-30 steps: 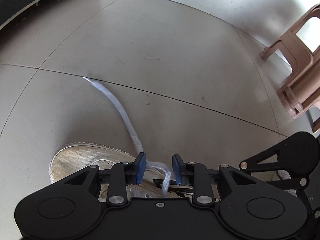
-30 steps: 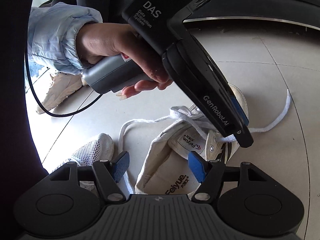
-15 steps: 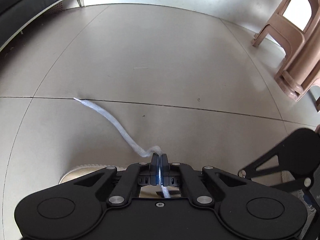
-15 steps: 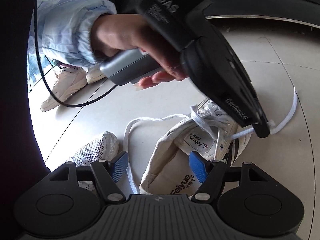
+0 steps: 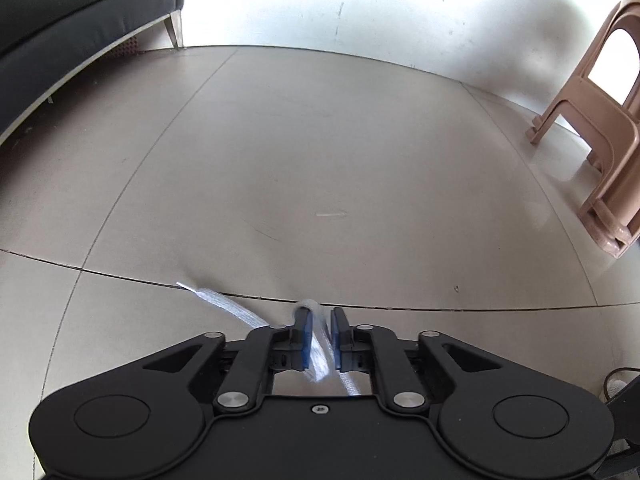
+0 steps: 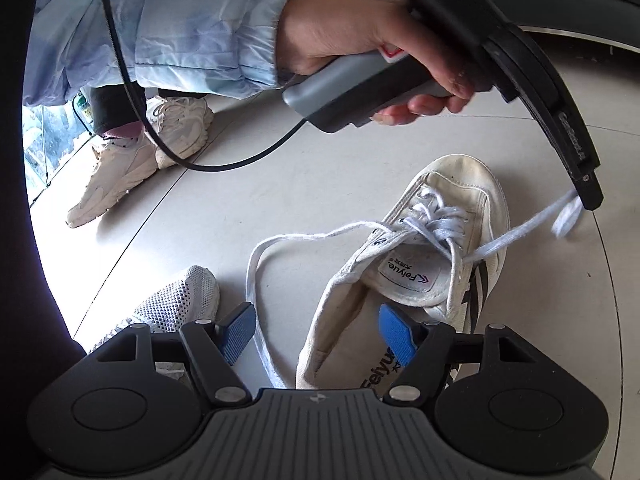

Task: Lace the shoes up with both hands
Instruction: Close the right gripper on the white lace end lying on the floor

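A white canvas shoe (image 6: 452, 184) lies on the tiled floor, its lacing loose over the tongue. One white lace end (image 6: 516, 236) runs from the eyelets out to the right, up to the tip of my left gripper (image 6: 588, 196). In the left wrist view that lace (image 5: 236, 308) passes between the blue pads of the left gripper (image 5: 320, 334). Its jaws are opening and stand slightly apart, no longer pressing on the lace. The other lace end (image 6: 256, 264) loops on the floor left of the shoe. My right gripper (image 6: 316, 332) hangs open over the shoe's heel, holding nothing.
Stacked brown plastic stools (image 5: 600, 120) stand at the right and a dark sofa (image 5: 60, 8) at the back left. A person's hand (image 6: 360, 40) holds the left gripper, its cable (image 6: 224, 164) hanging below. A grey mesh shoe (image 6: 176, 300) and worn sneakers (image 6: 120, 168) sit nearby.
The left gripper shut on the lace and drew it away from the shoe, which dropped out of its view; its jaws have now parted. The right gripper stayed still.
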A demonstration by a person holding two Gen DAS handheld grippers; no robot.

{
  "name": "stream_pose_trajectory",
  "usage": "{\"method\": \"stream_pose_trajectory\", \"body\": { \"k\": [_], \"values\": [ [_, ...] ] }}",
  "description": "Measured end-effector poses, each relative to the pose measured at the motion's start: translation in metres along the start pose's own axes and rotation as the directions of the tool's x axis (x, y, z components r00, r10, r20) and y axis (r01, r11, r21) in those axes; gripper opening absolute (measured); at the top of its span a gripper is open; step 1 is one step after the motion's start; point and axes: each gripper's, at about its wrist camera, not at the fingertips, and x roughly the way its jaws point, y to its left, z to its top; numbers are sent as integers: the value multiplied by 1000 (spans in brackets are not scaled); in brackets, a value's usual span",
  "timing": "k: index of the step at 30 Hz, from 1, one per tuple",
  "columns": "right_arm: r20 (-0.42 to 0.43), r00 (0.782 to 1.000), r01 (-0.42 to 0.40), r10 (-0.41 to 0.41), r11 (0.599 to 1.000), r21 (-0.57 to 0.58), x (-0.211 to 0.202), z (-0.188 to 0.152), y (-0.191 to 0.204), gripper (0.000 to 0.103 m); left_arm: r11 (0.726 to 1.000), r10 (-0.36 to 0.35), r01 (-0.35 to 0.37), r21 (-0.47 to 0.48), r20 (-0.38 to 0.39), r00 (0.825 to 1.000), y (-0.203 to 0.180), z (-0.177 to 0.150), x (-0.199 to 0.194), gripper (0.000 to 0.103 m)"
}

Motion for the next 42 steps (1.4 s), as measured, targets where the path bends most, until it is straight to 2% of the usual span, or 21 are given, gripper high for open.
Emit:
{"method": "stream_pose_trajectory", "body": {
  "k": [5,9,13,15,18,20,23,25,26,28,29,32,34,35,37,38,42],
  "values": [
    [29,999,34,-34,999,0,-2,3,-8,73,991,131,-128,-47,61,990,7,-20,-64,44],
    [63,996,57,-58,998,17,-8,5,-21,73,962,202,-185,-199,69,977,12,-65,-112,50],
    [102,990,87,-93,994,69,-21,7,-46,73,916,217,-196,-351,23,976,3,-119,-132,50],
    [113,984,127,-140,986,111,-35,9,-65,73,893,227,-208,-398,1,974,-12,-145,-136,50],
    [116,980,142,-162,976,167,-51,13,-86,73,872,221,-201,-446,-9,975,-28,-164,-137,50],
    [71,985,140,-155,974,177,-56,29,-100,73,861,210,-184,-475,3,978,-37,-172,-133,52],
    [-28,989,149,-146,976,159,-51,55,-116,73,819,204,-148,-554,41,978,-40,-179,-127,52],
    [-165,966,222,-200,967,127,-39,75,-128,72,786,218,-125,-605,83,972,-39,-181,-126,52],
    [-198,957,240,-214,964,117,-38,82,-132,72,768,238,-113,-630,117,964,-39,-181,-127,52],
    [-192,954,262,-229,950,167,-35,92,-141,72,733,261,-87,-675,161,952,-38,-182,-129,52],
    [-181,957,258,-226,949,182,-35,93,-143,72,728,261,-77,-682,171,950,-38,-182,-130,52],
    [-114,968,241,-222,952,188,-18,102,-157,72,763,268,-86,-641,192,944,-40,-189,-133,58],
    [-93,968,248,-235,953,174,-1,107,-170,72,768,271,-110,-631,163,949,-36,-194,-128,57],
    [-95,966,256,-242,949,184,8,108,-179,72,759,271,-119,-640,145,952,-33,-196,-125,57],
    [-120,964,257,-236,942,218,19,109,-195,72,720,275,-137,-680,99,957,-30,-198,-127,57],
    [-116,967,247,-226,945,213,21,109,-201,72,709,287,-140,-691,101,953,-32,-199,-133,58],
    [-118,966,249,-232,954,168,31,108,-218,73,706,360,-248,-664,36,932,-46,-199,-143,59]
  ]
}}
